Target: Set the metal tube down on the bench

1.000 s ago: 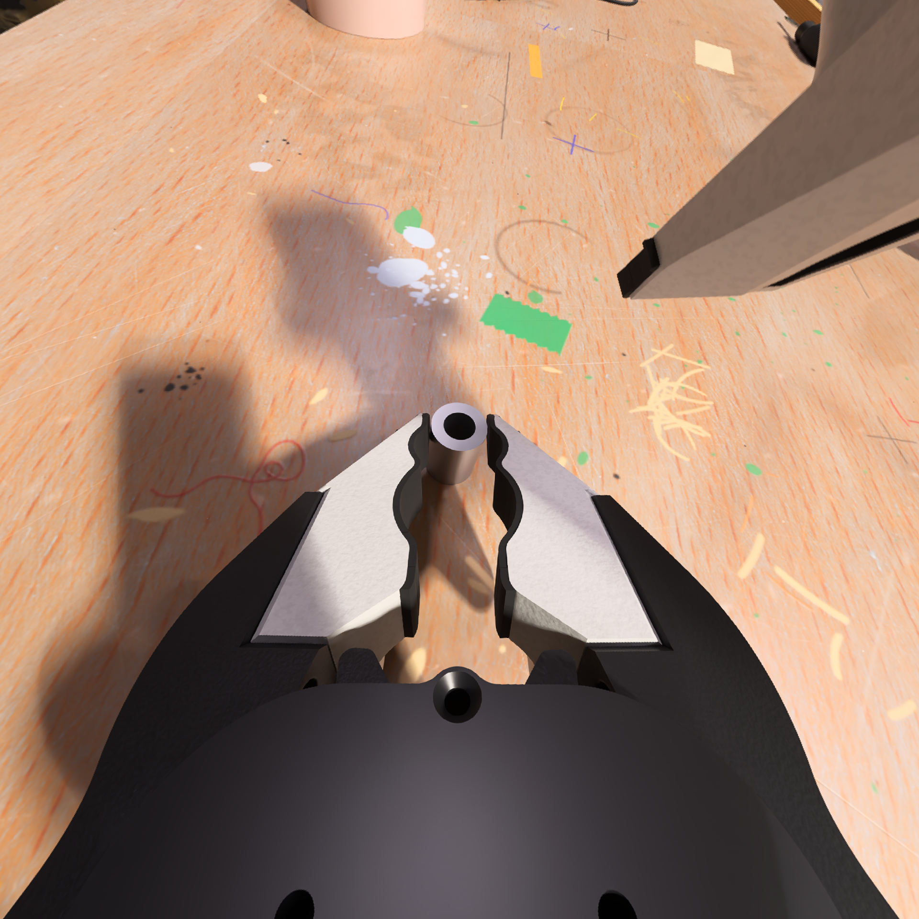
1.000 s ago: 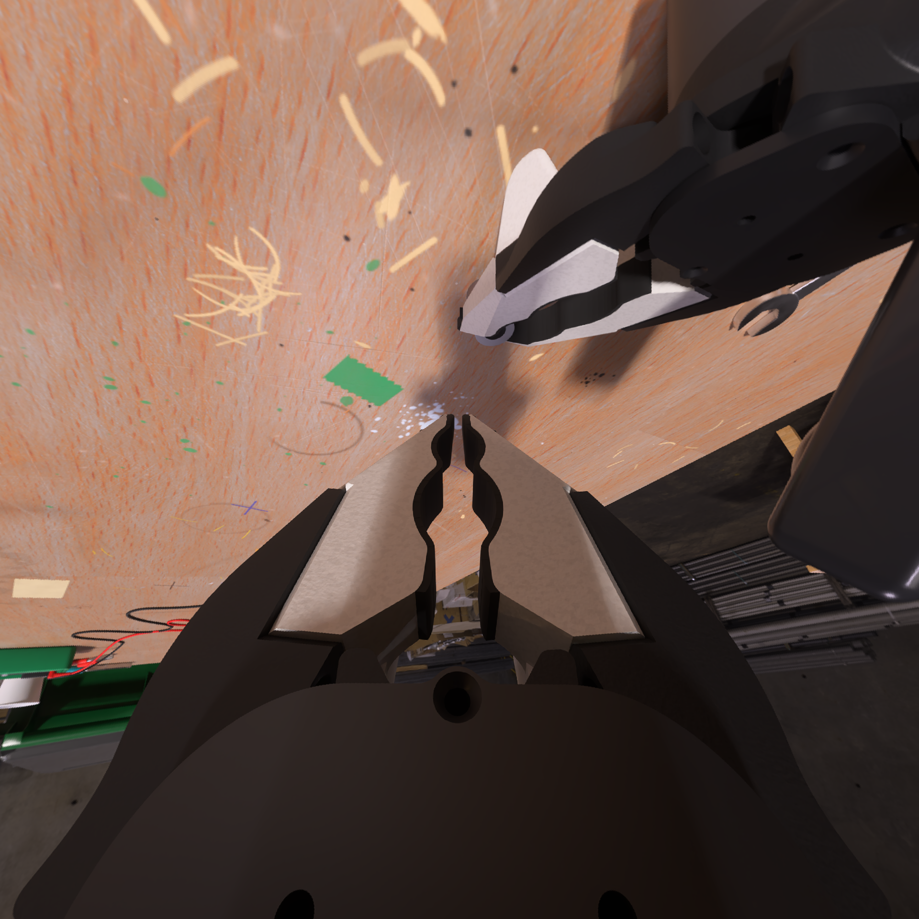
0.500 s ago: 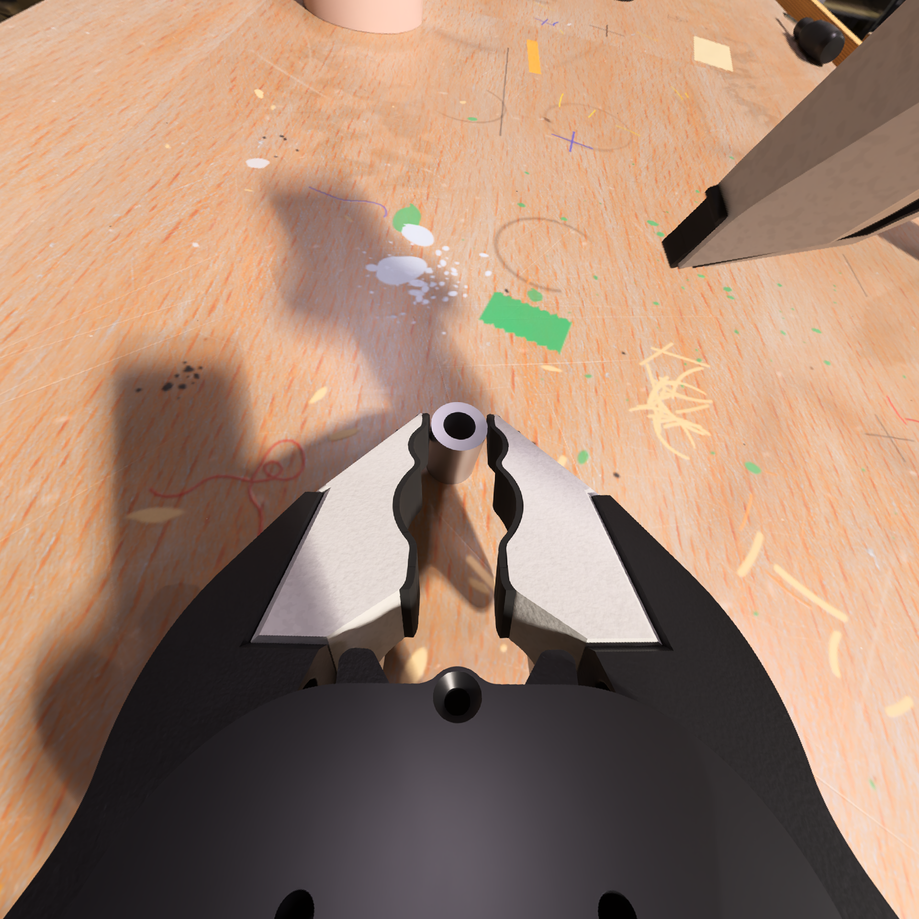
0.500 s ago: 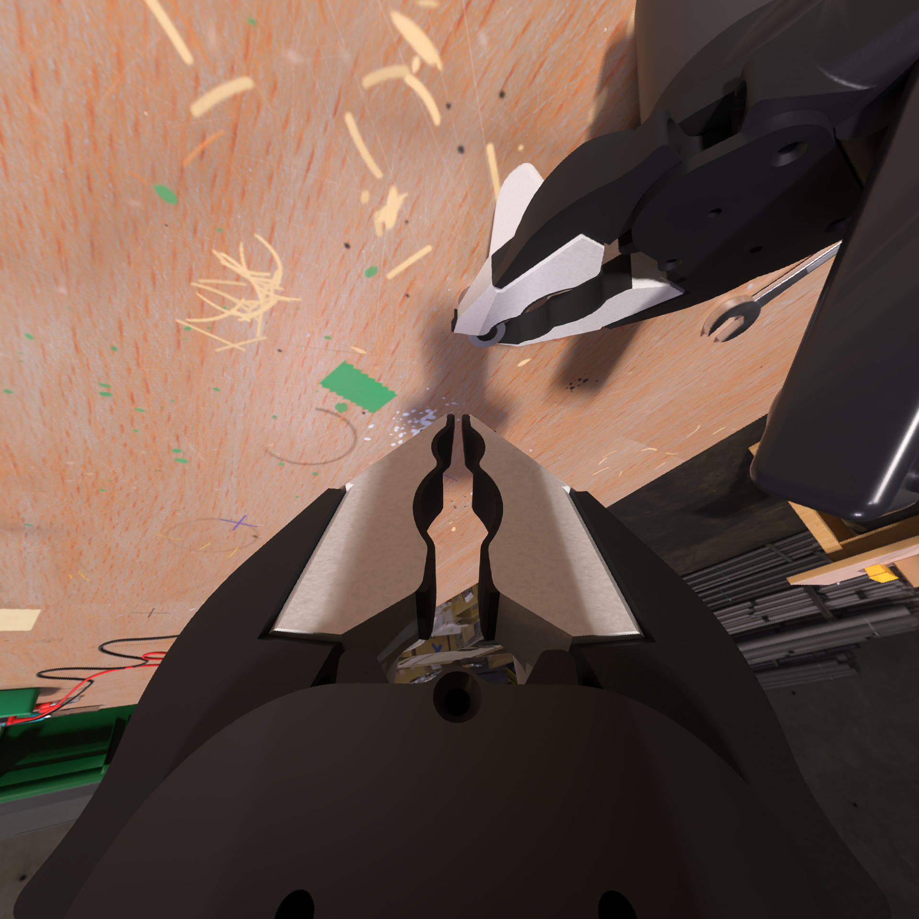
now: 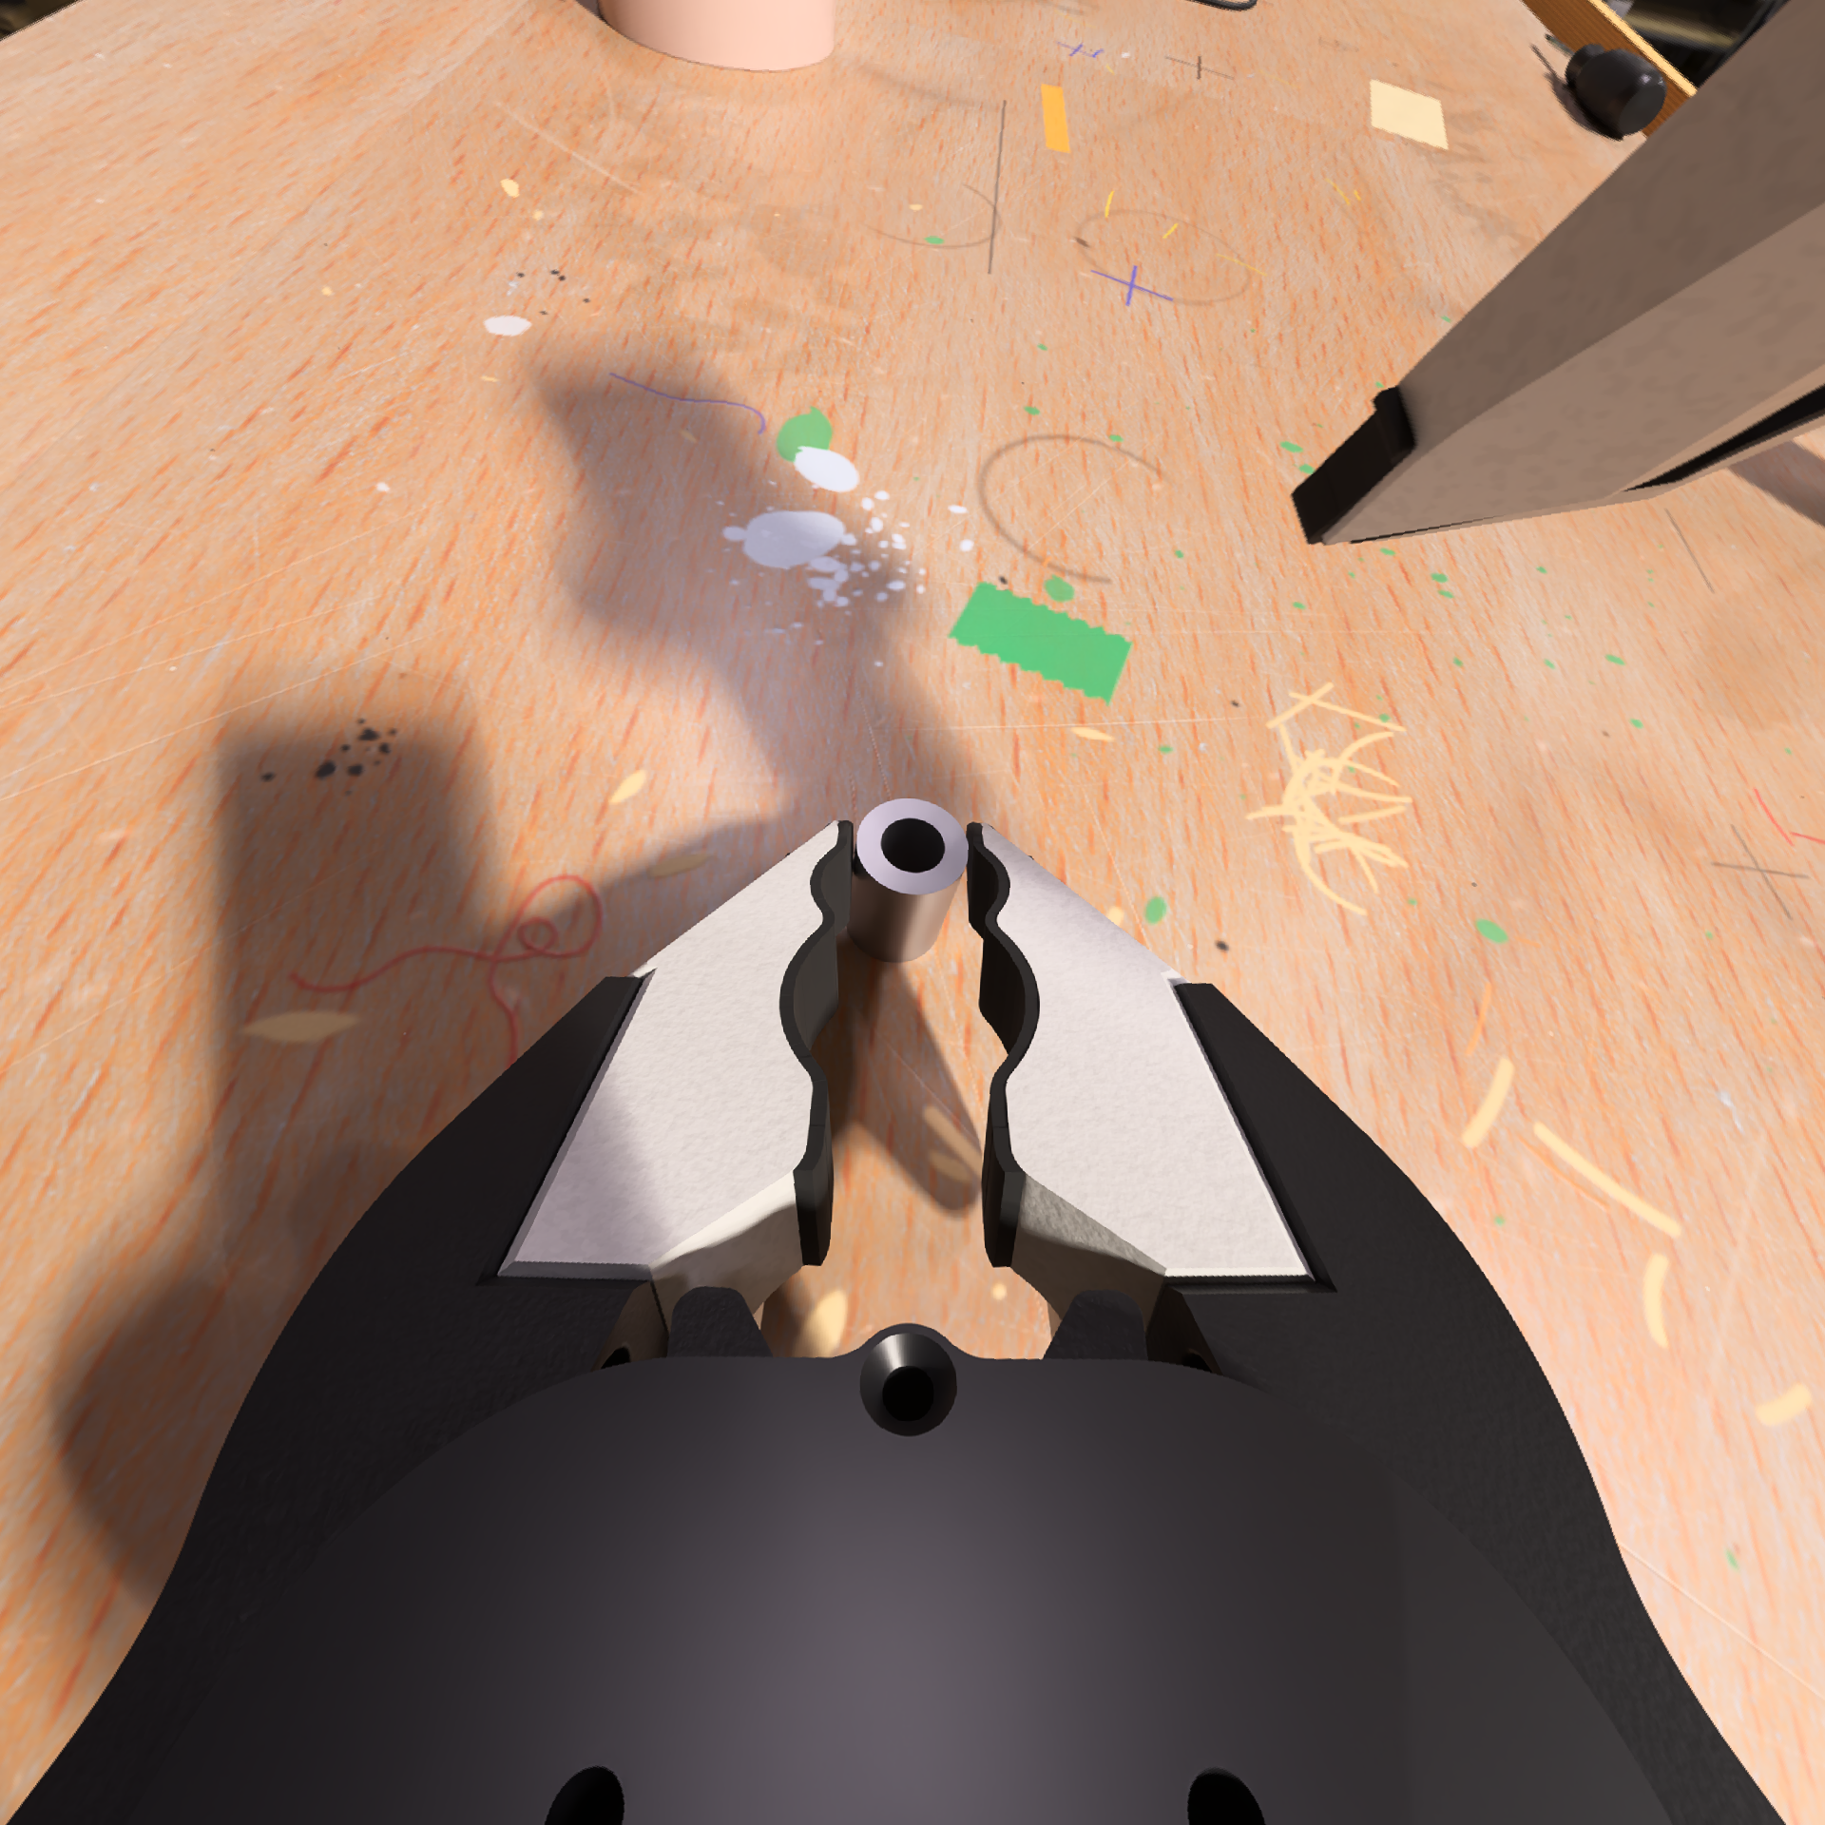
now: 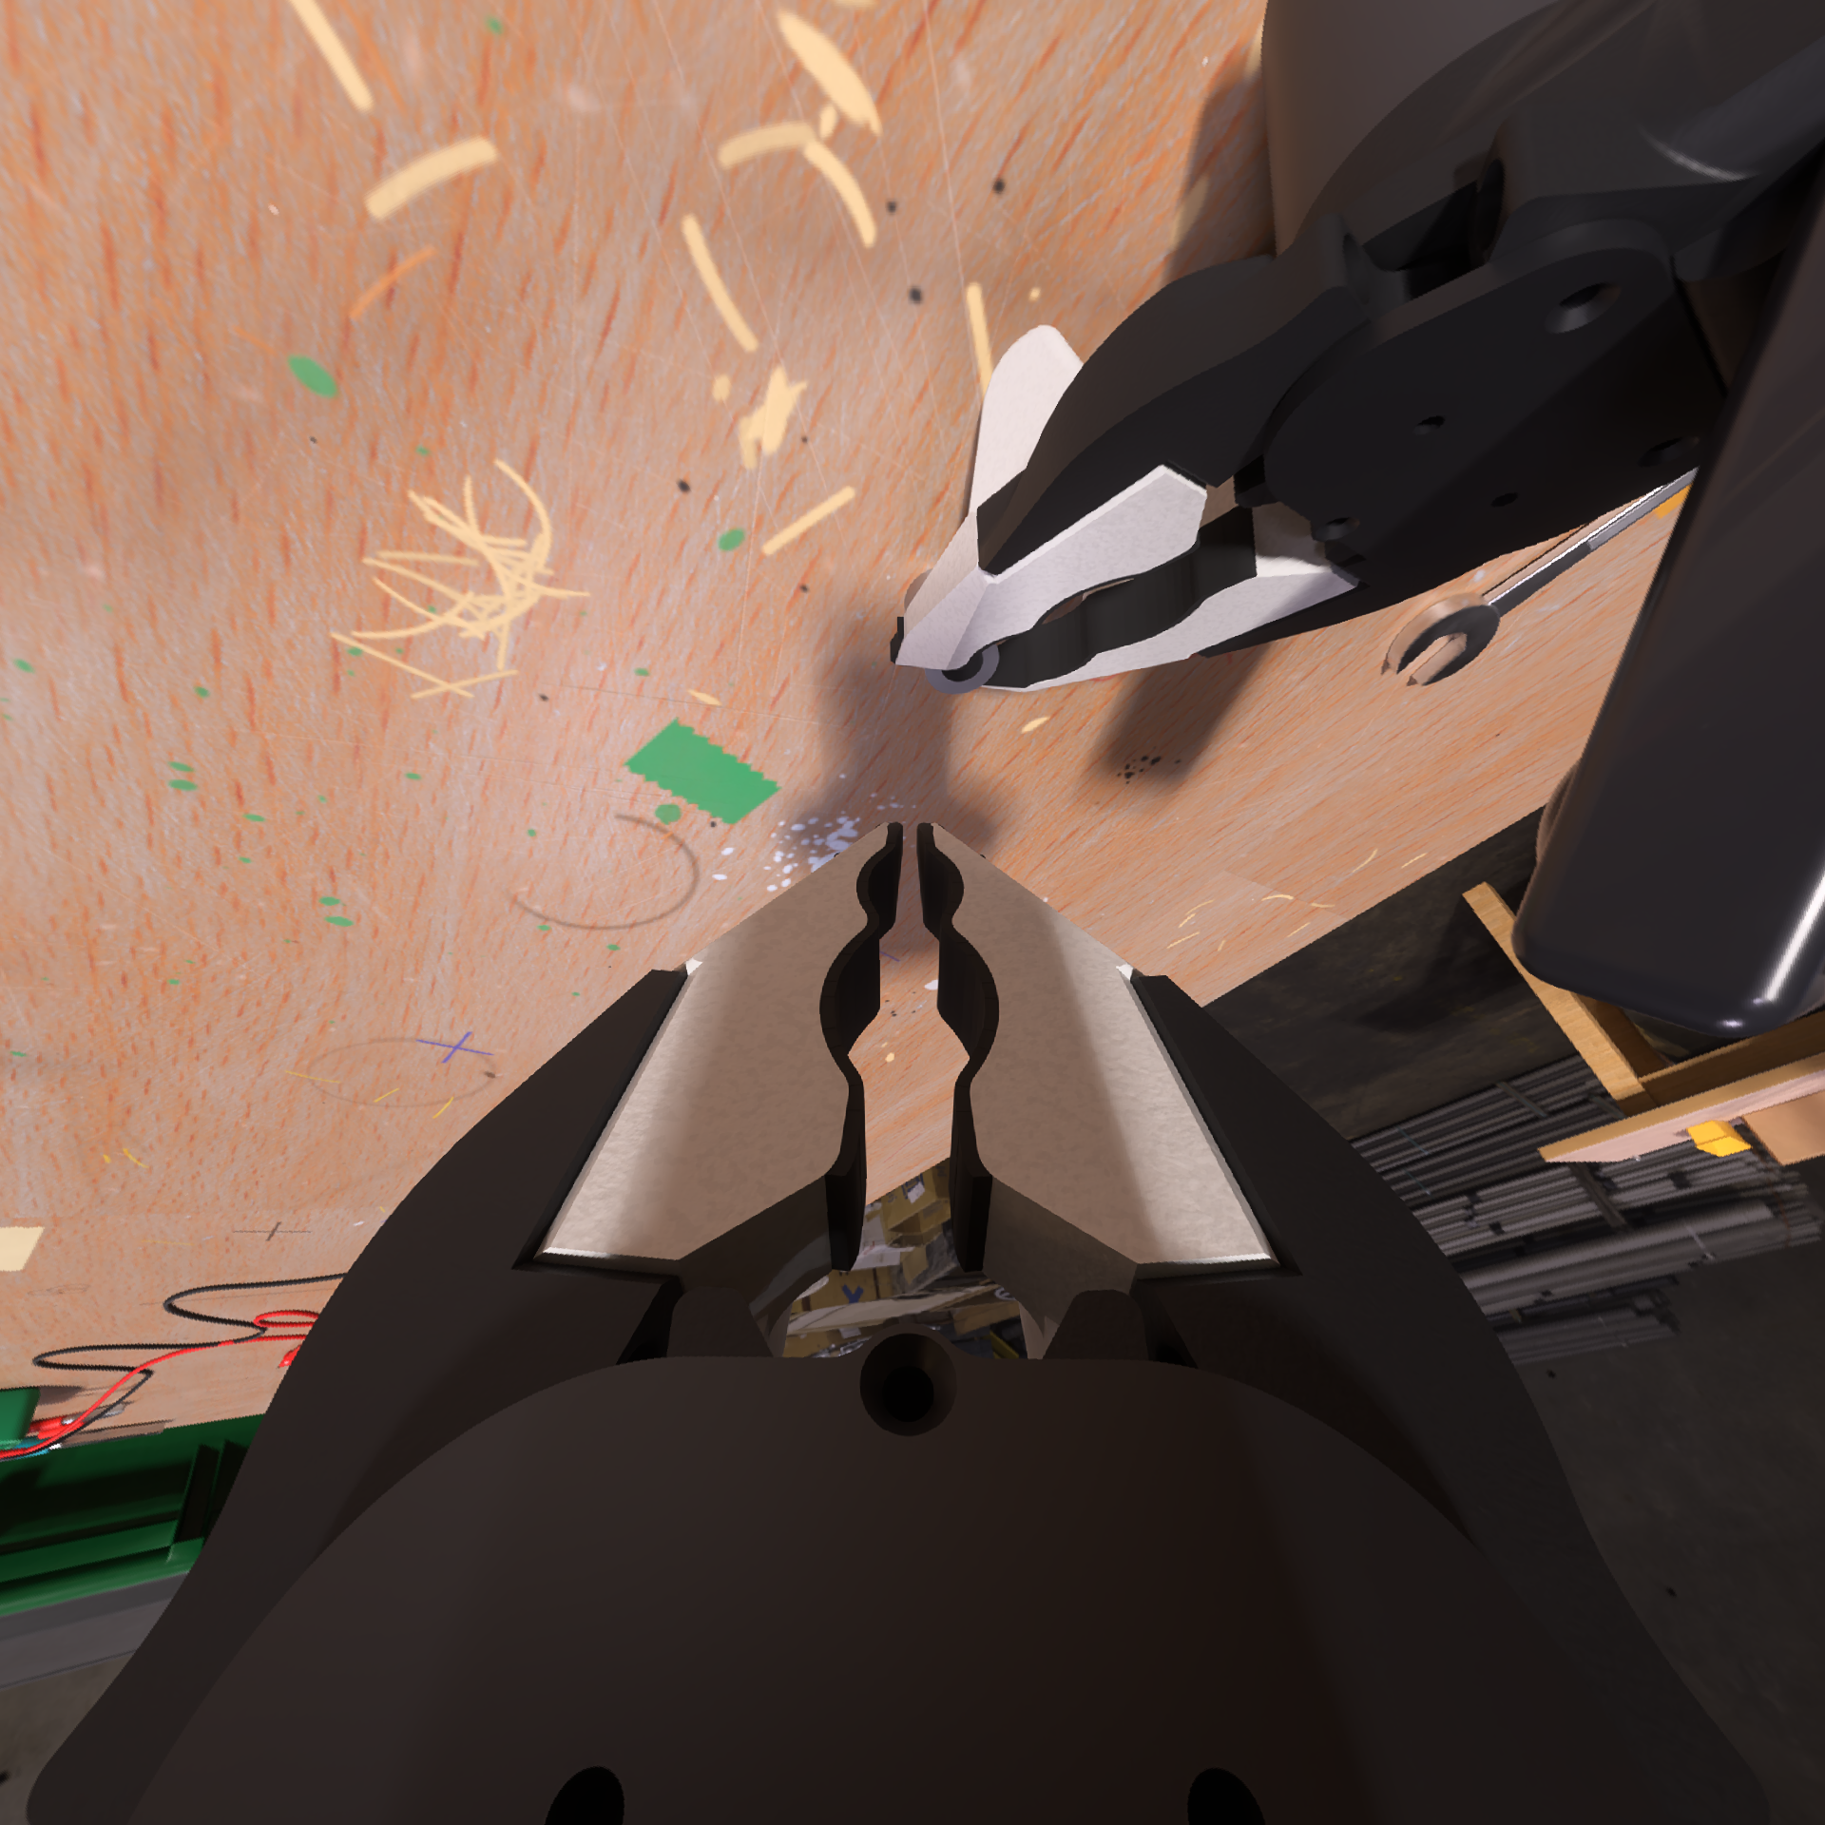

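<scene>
Left wrist view | left gripper still clamps metal tube | right gripper nearly closed, retreated

The left gripper tilts steeply down toward the wooden bench, its two white-faced fingers clamped near their tips on a short metal tube held above the boards. The right gripper hangs higher over the same bench, fingers nearly together with only a narrow slit between the tips, gripping nothing, well apart from its partner.
</scene>
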Tool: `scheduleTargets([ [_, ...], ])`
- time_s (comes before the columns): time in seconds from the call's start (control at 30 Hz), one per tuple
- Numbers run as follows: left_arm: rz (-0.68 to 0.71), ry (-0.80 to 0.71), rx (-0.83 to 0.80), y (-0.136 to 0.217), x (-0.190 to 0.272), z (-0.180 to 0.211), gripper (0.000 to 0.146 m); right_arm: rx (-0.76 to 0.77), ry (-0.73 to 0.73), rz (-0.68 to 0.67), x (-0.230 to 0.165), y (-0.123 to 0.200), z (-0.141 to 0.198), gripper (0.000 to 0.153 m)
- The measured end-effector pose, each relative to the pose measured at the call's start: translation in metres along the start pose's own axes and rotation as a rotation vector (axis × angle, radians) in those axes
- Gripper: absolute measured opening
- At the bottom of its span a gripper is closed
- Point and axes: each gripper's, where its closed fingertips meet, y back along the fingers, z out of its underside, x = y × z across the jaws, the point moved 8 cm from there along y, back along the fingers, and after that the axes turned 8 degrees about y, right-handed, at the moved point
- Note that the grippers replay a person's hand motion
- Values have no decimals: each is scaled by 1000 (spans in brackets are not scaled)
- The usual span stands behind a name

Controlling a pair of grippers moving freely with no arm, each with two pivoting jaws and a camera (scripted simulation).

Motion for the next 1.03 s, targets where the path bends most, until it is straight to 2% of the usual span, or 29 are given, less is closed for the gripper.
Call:
scheduleTargets([
  [0.4,13,8,10,-3,2,1,23,-59,-52,39,-8,-4,-3,3],
  [0.67,64,43,54,-4,0,-3,29,-29,-98,60,-14,-3,0,2],
  [1.03,72,12,60,-3,1,-5,27,16,-133,89,-20,-4,10,3],
])
